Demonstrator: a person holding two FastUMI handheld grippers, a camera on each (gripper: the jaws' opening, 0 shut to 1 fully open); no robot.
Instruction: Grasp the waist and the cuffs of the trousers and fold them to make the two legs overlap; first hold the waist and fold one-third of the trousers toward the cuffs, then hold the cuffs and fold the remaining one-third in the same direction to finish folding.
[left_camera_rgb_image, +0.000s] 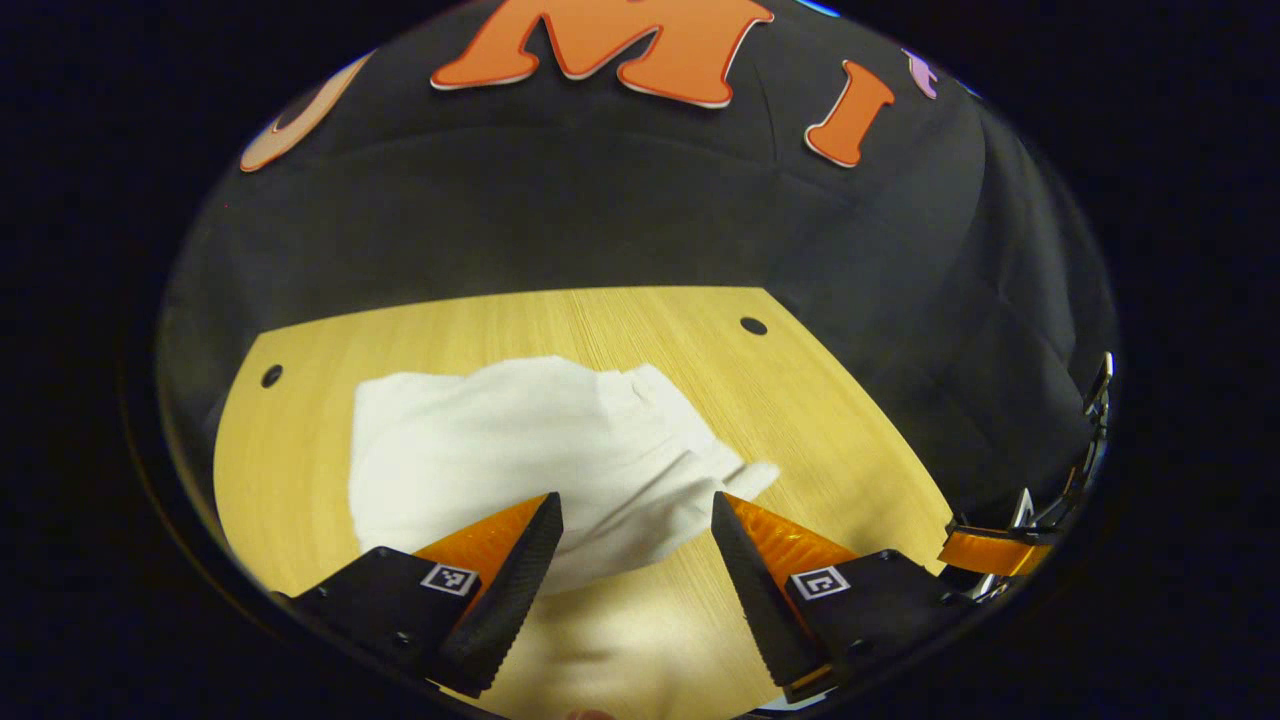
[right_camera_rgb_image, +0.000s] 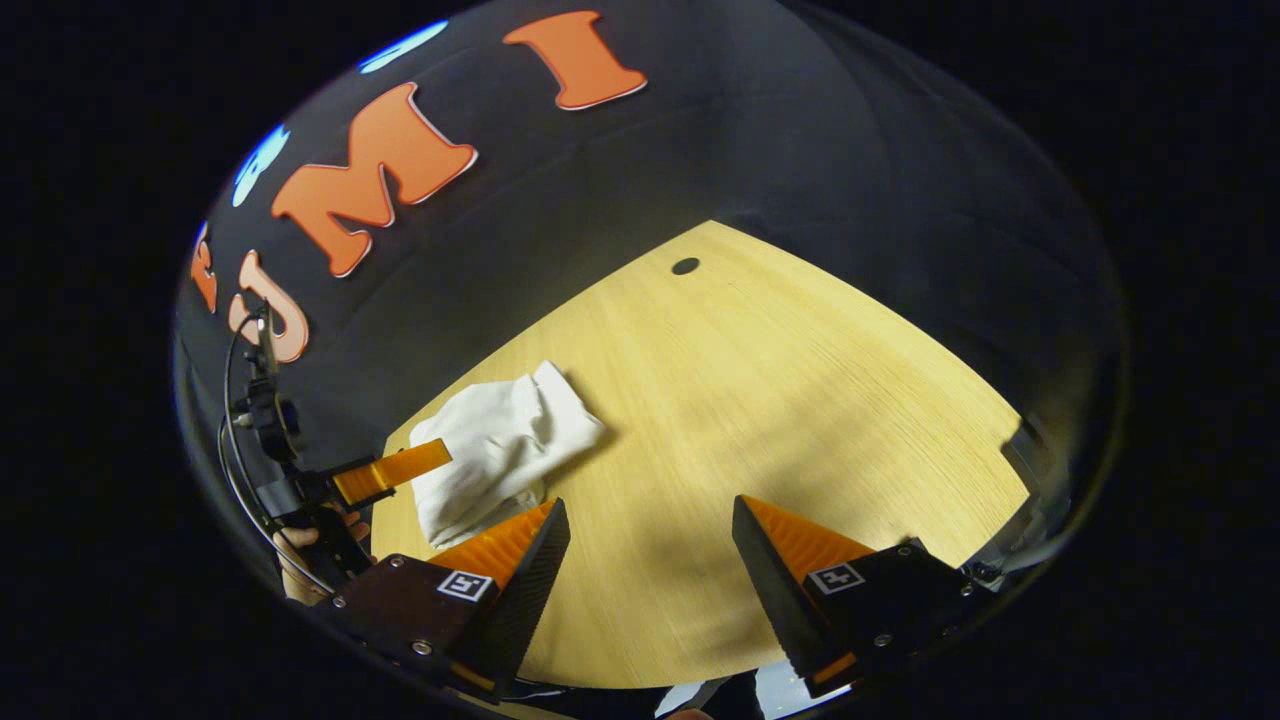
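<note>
Although the trousers already lie as a compact white bundle, judged folded or close to it, both tools sit clear of the cloth.

Item 1, trousers: white fabric, gathered into a squarish bundle with rumpled edges, resting on the tabletop. Left gripper view: centre of the frame, a thin tail of cloth trailing toward lower right. Right gripper view: left of centre, near the tabletop's far-left edge.

Item 2, left gripper: fingers spread wide, nothing between them, poised just over the near edge of the bundle. Whether the tips touch the cloth cannot be told. Same tool seen from the side at the left of the right gripper view, held by a hand at lower left.

Item 3, right gripper: fingers wide apart, empty, over bare wood well apart from the trousers. Judged to be standing by, its placement leaving room beside the bundle. An edge of it appears at lower right of the left gripper view.

Item 4, surroundings: pale wood tabletop with small dark holes near its far edge; black cloth wall behind. Nothing lies between either tool and the trousers.
</note>
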